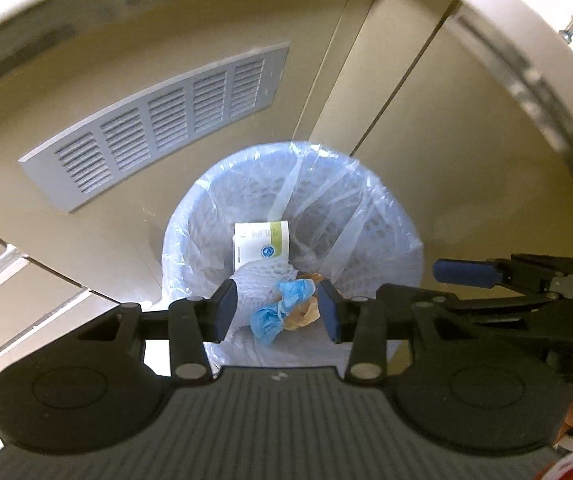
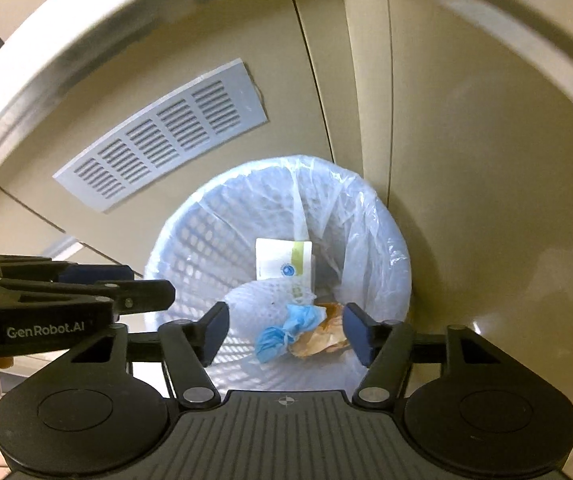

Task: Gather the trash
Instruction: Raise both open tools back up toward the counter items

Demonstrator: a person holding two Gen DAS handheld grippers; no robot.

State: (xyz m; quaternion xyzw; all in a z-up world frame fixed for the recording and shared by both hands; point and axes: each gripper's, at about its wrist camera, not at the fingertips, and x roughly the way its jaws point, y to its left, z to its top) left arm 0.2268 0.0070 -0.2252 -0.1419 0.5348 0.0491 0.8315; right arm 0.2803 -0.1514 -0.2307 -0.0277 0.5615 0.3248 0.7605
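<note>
My left claw (image 1: 277, 309) and right claw (image 2: 286, 330) are both spread wide and hold nothing. The blue gloves (image 2: 286, 330), carton (image 2: 284, 264) and probably brown paper (image 2: 320, 338) already lie in the bin (image 2: 190, 240).
</note>
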